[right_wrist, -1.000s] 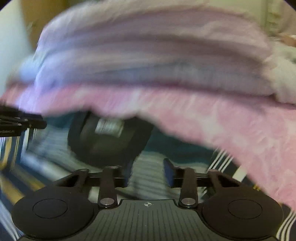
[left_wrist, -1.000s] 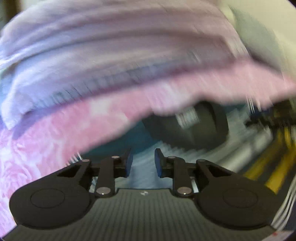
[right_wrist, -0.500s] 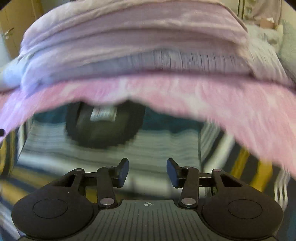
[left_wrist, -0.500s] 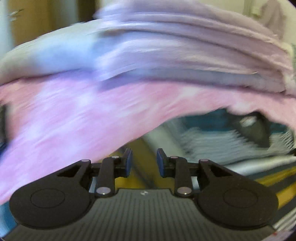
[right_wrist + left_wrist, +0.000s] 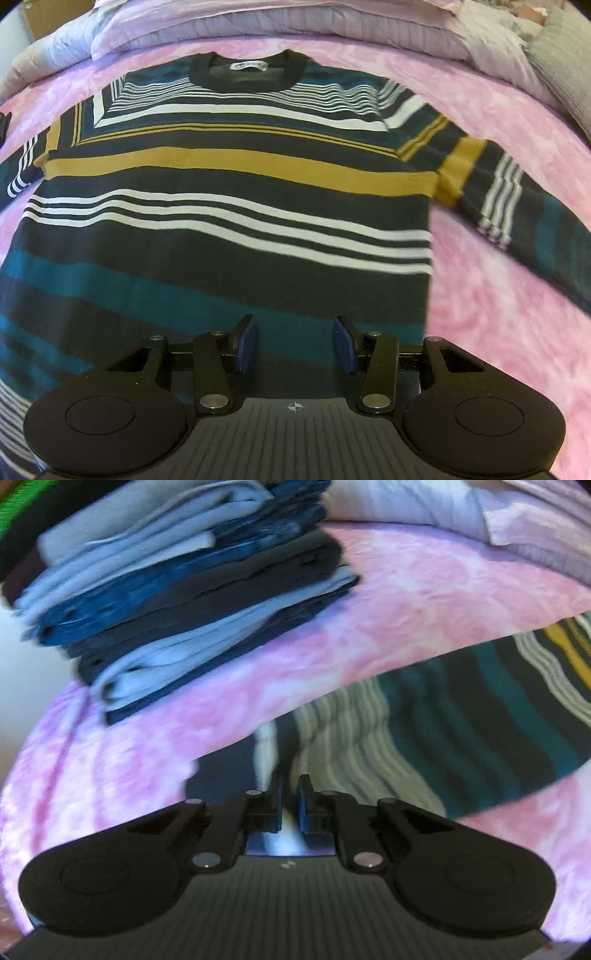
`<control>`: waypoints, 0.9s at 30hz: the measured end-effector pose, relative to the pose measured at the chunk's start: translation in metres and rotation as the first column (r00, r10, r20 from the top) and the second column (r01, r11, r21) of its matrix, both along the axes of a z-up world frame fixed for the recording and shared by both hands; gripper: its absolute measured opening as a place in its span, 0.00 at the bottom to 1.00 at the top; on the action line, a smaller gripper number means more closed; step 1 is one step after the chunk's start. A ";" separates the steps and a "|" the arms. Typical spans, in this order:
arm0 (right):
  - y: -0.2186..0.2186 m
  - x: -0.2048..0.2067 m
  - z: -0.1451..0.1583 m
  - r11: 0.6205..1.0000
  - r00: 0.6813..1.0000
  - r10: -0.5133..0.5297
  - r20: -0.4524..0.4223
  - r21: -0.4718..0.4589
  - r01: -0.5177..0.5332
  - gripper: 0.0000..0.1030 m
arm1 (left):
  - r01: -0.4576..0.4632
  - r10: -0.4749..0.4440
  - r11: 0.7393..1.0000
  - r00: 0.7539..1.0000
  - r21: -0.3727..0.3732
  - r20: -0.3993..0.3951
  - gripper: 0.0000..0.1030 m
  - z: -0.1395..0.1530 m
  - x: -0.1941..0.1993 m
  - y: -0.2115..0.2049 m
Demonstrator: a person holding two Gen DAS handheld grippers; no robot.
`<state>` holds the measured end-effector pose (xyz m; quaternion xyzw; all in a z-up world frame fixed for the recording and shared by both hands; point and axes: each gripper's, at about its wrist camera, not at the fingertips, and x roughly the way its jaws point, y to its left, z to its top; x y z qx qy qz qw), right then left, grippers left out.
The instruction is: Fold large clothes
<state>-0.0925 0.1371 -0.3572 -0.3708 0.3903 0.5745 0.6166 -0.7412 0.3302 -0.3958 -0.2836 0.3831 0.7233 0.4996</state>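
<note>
A striped sweater (image 5: pixel 229 206) in dark grey, teal, mustard and white lies flat on the pink bedspread (image 5: pixel 498 258), collar at the far side. One sleeve (image 5: pixel 517 206) reaches out to the right. My right gripper (image 5: pixel 293 343) hangs open above the sweater's lower part with nothing between its fingers. In the left wrist view my left gripper (image 5: pixel 290 797) is shut on the end of the sweater's other sleeve (image 5: pixel 443 716), and a pale strip of cloth runs into the jaws.
A tall stack of folded clothes (image 5: pixel 184 590) in blue, grey and black stands on the bedspread (image 5: pixel 406 602), far left of the left gripper. Lilac bedding (image 5: pixel 258 26) is piled behind the collar, and a grey knitted item (image 5: pixel 561 55) lies at the far right.
Both views were blurred and low at the bed's edge; now they look down on the bed. The left gripper has shut on the sleeve end. The right gripper has opened wider.
</note>
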 end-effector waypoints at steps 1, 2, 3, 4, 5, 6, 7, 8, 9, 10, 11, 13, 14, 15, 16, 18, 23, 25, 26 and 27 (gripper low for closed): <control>-0.005 0.001 0.004 1.000 1.000 -0.005 0.006 0.002 0.005 0.42 | -0.015 0.015 1.000 1.000 0.001 0.011 0.10 0.003 0.000 -0.005; -0.010 0.001 0.007 1.000 1.000 -0.008 0.008 0.005 0.008 0.42 | -0.036 0.036 0.999 0.999 0.001 0.017 0.13 0.007 -0.003 -0.020; -0.016 0.001 0.010 1.000 1.000 -0.004 0.002 0.013 0.004 0.42 | -0.070 0.070 0.997 0.998 -0.011 0.005 0.22 0.009 0.002 -0.027; -0.023 0.000 0.011 1.000 1.000 0.002 0.000 0.018 -0.002 0.42 | -0.076 0.076 0.997 0.997 -0.023 0.005 0.26 0.012 0.013 -0.036; -0.032 -0.001 0.012 1.000 1.000 0.008 0.004 0.022 -0.008 0.42 | -0.048 0.049 0.998 0.998 -0.030 0.029 0.28 0.018 0.022 -0.048; -0.042 -0.002 0.011 1.000 1.000 0.016 0.007 0.026 -0.016 0.42 | 0.004 -0.002 0.999 0.998 -0.035 0.063 0.30 0.023 0.042 -0.061; -0.053 -0.004 0.009 0.999 1.000 0.025 0.009 0.027 -0.025 0.42 | 0.063 -0.059 0.997 0.994 -0.043 0.092 0.31 0.027 0.065 -0.077; -0.064 -0.006 0.006 0.999 1.000 0.027 0.014 0.019 -0.028 0.42 | 0.117 -0.110 0.991 0.987 -0.059 0.121 0.33 0.030 0.090 -0.092; -0.077 -0.007 0.003 1.000 1.000 0.023 0.019 0.006 -0.024 0.42 | 0.172 -0.160 0.982 0.975 -0.072 0.153 0.35 0.033 0.114 -0.108; -0.092 -0.007 0.000 1.000 1.000 0.012 0.020 -0.003 -0.012 0.42 | 0.233 -0.216 0.970 0.958 -0.074 0.188 0.36 0.037 0.140 -0.126; -0.105 -0.007 -0.003 1.000 1.000 0.000 0.015 -0.006 0.000 0.42 | 0.306 -0.283 0.950 0.928 -0.064 0.241 0.40 0.041 0.169 -0.149; -0.138 -0.005 -0.008 1.000 1.000 -0.020 0.001 -0.016 0.020 0.43 | 0.399 -0.363 0.916 0.872 -0.048 0.327 0.46 0.044 0.215 -0.188; -0.154 -0.006 -0.009 1.000 1.000 -0.017 0.004 -0.010 0.017 0.46 | 0.435 -0.390 0.899 0.845 -0.046 0.365 0.48 0.041 0.234 -0.206; -0.171 -0.008 -0.009 1.000 1.000 -0.004 0.012 -0.002 0.004 0.47 | 0.466 -0.415 0.884 0.826 -0.048 0.382 0.48 0.038 0.250 -0.221; -0.186 -0.009 -0.008 1.000 1.000 0.008 0.011 0.002 -0.008 0.48 | 0.485 -0.425 0.872 0.818 -0.068 0.387 0.49 0.032 0.265 -0.236; -0.208 -0.008 -0.006 0.999 1.000 0.030 -0.009 -0.030 -0.030 0.49 | 0.504 -0.417 0.848 0.826 -0.166 0.378 0.50 0.014 0.288 -0.264; -0.257 0.009 0.028 0.993 0.990 -0.033 -0.134 -0.113 0.018 0.49 | 0.467 -0.391 0.844 0.873 -0.265 0.293 0.49 0.042 0.312 -0.325; -0.275 0.016 0.058 0.995 0.983 -0.050 -0.177 -0.088 0.035 0.49 | 0.461 -0.386 0.854 0.872 -0.241 0.301 0.50 0.076 0.316 -0.343; -0.280 0.018 0.074 0.996 0.980 -0.053 -0.193 -0.076 0.038 0.49 | 0.463 -0.389 0.859 0.868 -0.218 0.310 0.50 0.099 0.319 -0.353; -0.286 0.020 0.092 0.997 0.976 -0.049 -0.210 -0.061 0.037 0.49 | 0.465 -0.395 0.864 0.864 -0.194 0.313 0.50 0.120 0.323 -0.362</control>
